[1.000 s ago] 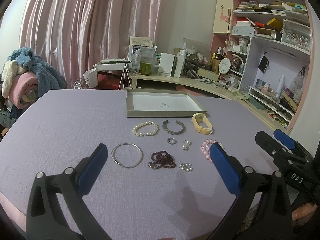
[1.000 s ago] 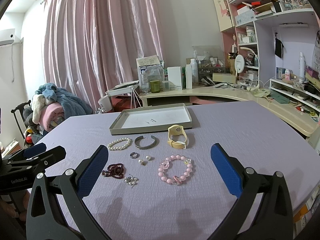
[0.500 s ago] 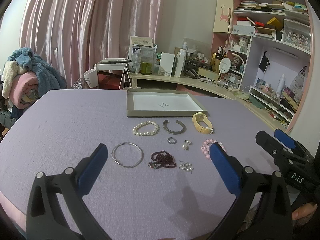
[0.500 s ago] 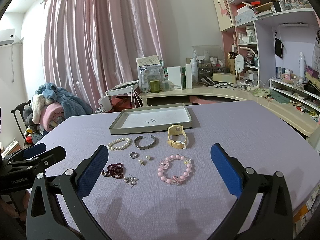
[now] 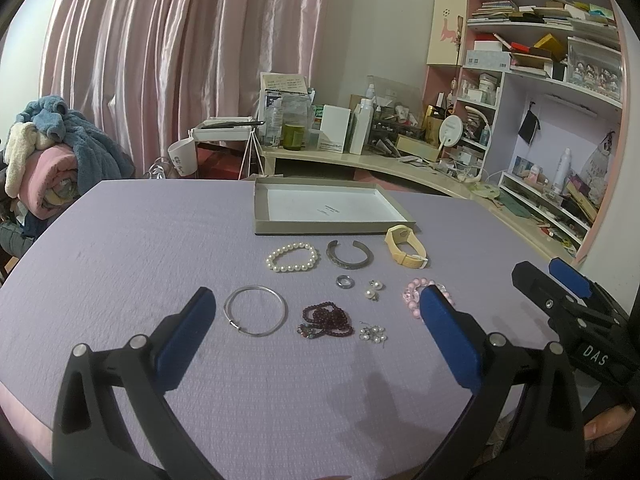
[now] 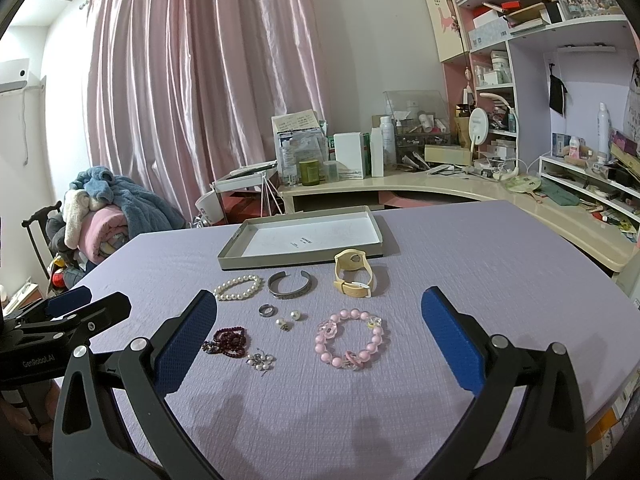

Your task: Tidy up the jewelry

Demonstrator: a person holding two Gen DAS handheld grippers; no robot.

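Jewelry lies on the purple table: a pearl bracelet (image 5: pixel 292 257), a silver cuff (image 5: pixel 349 255), a yellow watch (image 5: pixel 405 246), a silver hoop (image 5: pixel 255 315), a dark red bead strand (image 5: pixel 326 319), a ring (image 5: pixel 345 281), pearl earrings (image 5: pixel 372 290), a small silver cluster (image 5: pixel 373 333) and a pink bead bracelet (image 6: pixel 349 338). A shallow grey tray (image 5: pixel 332 227) sits empty behind them. My left gripper (image 5: pixel 316 332) is open and empty above the hoop and red strand. My right gripper (image 6: pixel 318 336) is open and empty, with the pink bracelet between its fingers in view.
A cluttered desk (image 6: pixel 440 184) and pink shelves (image 6: pixel 560 60) stand beyond the table's far and right edges. A chair piled with blankets (image 6: pixel 100 216) stands at the left. Pink curtains hang behind.
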